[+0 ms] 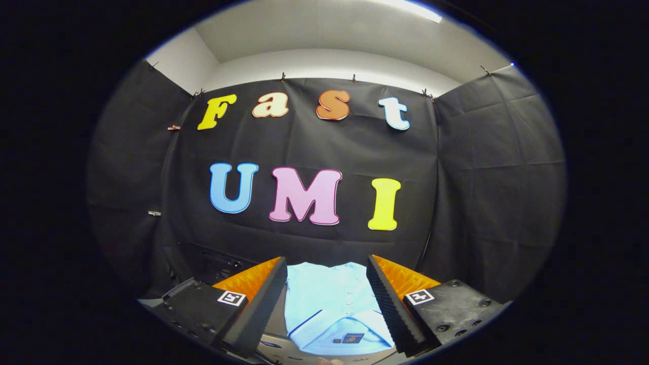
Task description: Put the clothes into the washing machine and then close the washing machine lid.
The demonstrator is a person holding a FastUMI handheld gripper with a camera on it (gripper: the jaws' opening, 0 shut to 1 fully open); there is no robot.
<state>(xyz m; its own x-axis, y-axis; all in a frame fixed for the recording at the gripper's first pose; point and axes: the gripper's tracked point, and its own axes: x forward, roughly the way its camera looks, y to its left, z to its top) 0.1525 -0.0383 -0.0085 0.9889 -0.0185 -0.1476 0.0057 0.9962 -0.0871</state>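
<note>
The tool (327,299) stands with its two ribbed fingers (258,304) spread wide apart, and nothing is caught between them; neither finger touches cloth. Seen through the gap between the fingers lies the pale blue, short-sleeved shirt of thin fabric (329,304), spread flat with its collar end nearest the tool (a small dark label sits inside the neck, and a thin dark blue stripe runs along a seam to one side of the collar). A line of small buttons runs up the middle of the shirt, away from the tool. The shirt rests on a light-coloured counter (274,347), of which a bare strip shows just beside the shirt's near edge, under the left finger. Beyond the shirt's far hem, and off to its left, a dark boxy object (218,263) stands against the wall; it is too dim to tell what it is. Further behind the shirt hangs the creased black cloth wall (481,177) of the booth, and above that a pale ceiling with a strip light (410,7).
</note>
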